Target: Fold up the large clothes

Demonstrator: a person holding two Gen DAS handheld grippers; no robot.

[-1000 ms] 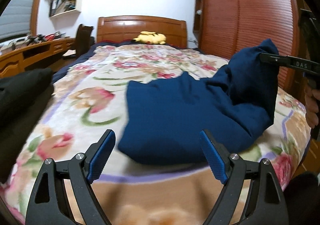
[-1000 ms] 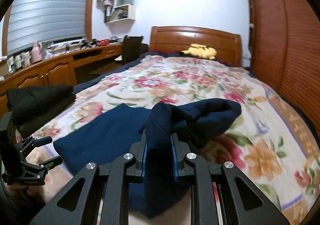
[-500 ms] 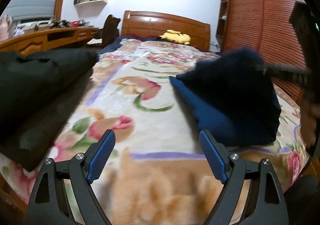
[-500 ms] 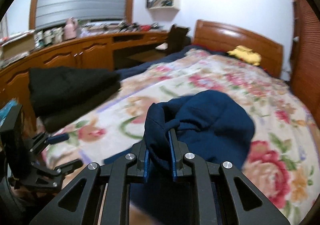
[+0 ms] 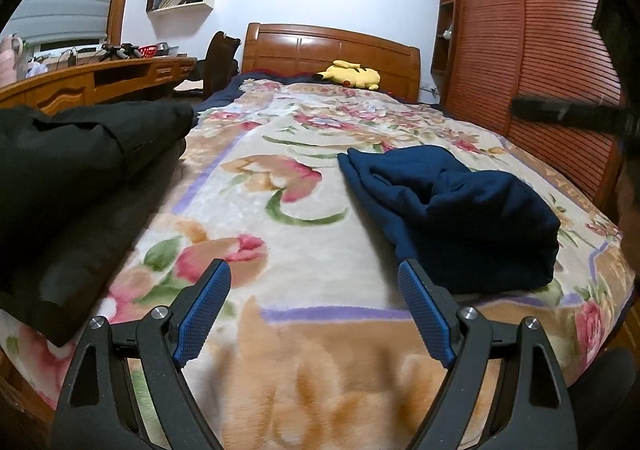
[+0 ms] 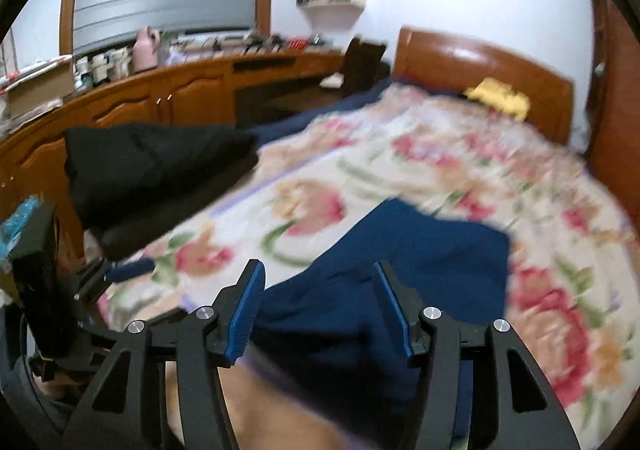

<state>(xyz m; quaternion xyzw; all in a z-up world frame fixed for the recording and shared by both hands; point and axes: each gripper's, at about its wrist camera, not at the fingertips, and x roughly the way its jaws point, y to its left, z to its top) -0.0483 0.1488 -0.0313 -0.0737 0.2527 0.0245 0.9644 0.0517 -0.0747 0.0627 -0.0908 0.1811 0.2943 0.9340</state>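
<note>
A navy blue garment [image 5: 456, 210] lies folded in a bundle on the flowered blanket [image 5: 280, 218], right of centre in the left wrist view. My left gripper [image 5: 316, 306] stands open over the blanket near the foot of the bed, the bundle's near corner just beyond its right finger, nothing between the pads. In the blurred right wrist view my right gripper [image 6: 320, 302] hangs above the same garment [image 6: 400, 278]; its jaws are opening and the pads no longer press on the cloth. One finger of the right gripper [image 5: 560, 114] shows at the right edge of the left wrist view.
A stack of folded black clothes [image 5: 72, 170] sits at the bed's left edge. A yellow plush toy [image 5: 352, 76] lies by the wooden headboard [image 5: 328, 50]. A wooden desk [image 6: 168, 98] runs along the left wall, a slatted wardrobe [image 5: 540, 42] along the right.
My right gripper carried the raised part of the blue garment over to the left, then let go; the cloth now lies doubled on the bed. My left gripper swung left at first, then held still.
</note>
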